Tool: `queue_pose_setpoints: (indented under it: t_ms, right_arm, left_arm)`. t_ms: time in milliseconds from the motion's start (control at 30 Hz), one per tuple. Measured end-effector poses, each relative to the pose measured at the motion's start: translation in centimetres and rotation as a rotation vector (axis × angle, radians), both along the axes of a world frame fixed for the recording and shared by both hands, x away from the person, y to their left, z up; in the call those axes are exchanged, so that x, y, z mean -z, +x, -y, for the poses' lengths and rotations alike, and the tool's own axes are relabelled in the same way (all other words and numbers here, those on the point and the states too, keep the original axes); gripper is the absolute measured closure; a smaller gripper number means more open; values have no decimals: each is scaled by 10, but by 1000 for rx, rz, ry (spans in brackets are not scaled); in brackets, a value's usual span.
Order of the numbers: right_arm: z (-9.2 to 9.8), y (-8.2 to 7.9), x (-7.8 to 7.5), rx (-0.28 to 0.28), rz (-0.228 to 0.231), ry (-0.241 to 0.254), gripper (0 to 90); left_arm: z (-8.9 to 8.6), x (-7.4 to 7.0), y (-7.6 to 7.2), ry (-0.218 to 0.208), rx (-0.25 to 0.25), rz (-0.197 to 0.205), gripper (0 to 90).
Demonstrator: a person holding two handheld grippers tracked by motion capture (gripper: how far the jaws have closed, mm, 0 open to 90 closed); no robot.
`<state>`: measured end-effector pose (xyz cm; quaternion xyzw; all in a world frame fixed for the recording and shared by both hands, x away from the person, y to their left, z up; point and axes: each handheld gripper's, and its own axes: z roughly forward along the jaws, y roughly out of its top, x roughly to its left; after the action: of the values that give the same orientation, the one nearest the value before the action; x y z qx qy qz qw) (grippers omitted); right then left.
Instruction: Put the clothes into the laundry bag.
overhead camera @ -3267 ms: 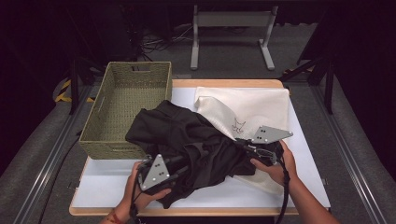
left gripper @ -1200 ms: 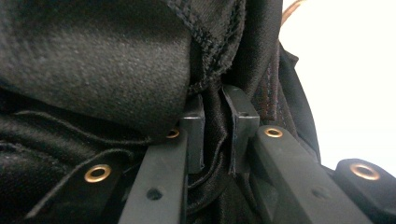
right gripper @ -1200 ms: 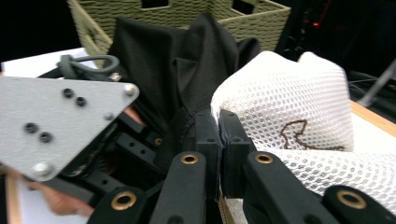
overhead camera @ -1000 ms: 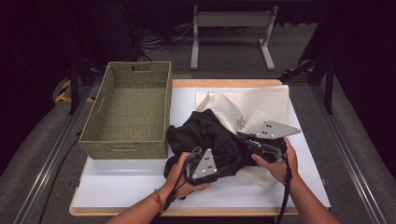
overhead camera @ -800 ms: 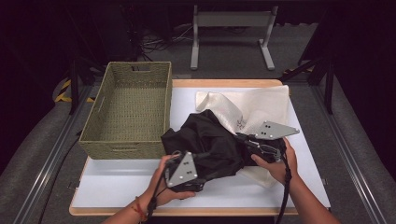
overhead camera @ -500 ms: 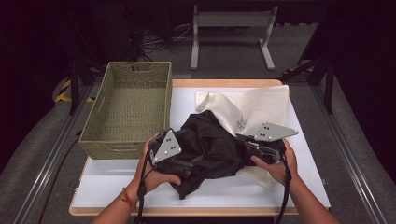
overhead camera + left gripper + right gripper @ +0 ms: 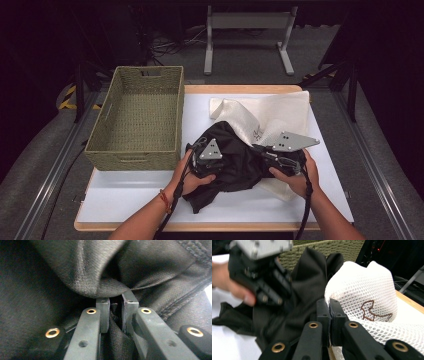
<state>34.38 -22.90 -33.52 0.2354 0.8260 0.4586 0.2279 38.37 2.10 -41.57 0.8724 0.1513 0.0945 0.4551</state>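
We saw the black garment (image 7: 235, 162) bunched into a rumpled heap at the near middle of the white table top (image 7: 125, 197), matte and dark, with deep folds and a stitched seam running along one edge in the left gripper view; a loose tail of it (image 7: 200, 200) trailed toward six o'clock. It overlapped the white mesh cloth (image 7: 270, 117) lying at about one o'clock from it, and that cloth bore a small brown outlined emblem (image 7: 374, 311) whose shape we could not make out as letters; we could read no writing anywhere. The left gripper (image 7: 115, 300) had just been drawing its jaws together, and they were pinched on a fold of the black fabric (image 7: 110, 287), with cloth showing between the pads. The right gripper (image 7: 329, 303) sat at three o'clock of the heap with its jaws pressed together at the edge where black and white cloth met; whether fabric lay between them we could not tell. The woven basket (image 7: 137, 117) stood at ten o'clock, just beside the garment.
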Motion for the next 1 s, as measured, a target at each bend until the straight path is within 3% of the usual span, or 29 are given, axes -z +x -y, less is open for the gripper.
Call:
queue_pose_setpoints:
  t_ms: [167, 333, 433, 500, 567, 600, 700, 733, 833, 900, 933, 967, 1000]
  right_arm:
    - [-1, 1, -6, 5, 4, 51, 883]
    - [-3, 0, -12, -6, -2, 103, 883]
    - [-6, 1, -18, -1, -2, 131, 884]
    - [-10, 0, -20, -8, 5, 111, 883]
    - [-11, 0, -20, -13, 0, 102, 883]
    - [-12, 0, -16, -22, -9, 84, 883]
    - [-10, 0, -12, -22, -25, 80, 883]
    - [-8, 0, -7, -28, -44, 59, 883]
    - [-5, -1, -1, -38, -60, 29, 883]
    - [-4, -2, 2, -40, -66, 19, 883]
    - [-1, -3, 6, -39, -73, 13, 883]
    - [-1, -4, 7, -39, -75, 12, 883]
    - [0, -4, 7, -38, -73, 13, 883]
  left_arm:
    - [19, 10, -8, -82, 9, 17, 807]
    - [41, 8, -15, -94, -10, 100, 810]
    - [52, 6, -16, -126, -70, 136, 809]
    - [56, 4, -13, -141, -131, 171, 810]
    - [58, 3, -10, -150, -152, 178, 812]
    - [60, 3, -5, -161, -193, 186, 812]
    - [61, 5, 0, -170, -204, 179, 812]
    - [57, 5, 1, -181, -191, 154, 809]
    - [45, 4, -3, -187, -138, 131, 781]
    - [41, 3, -7, -183, -129, 140, 753]
    - [34, 1, -12, -181, -106, 139, 653]
    - [22, -3, -20, -177, -72, 154, 628]
    - [14, -7, -25, -176, -70, 165, 597]
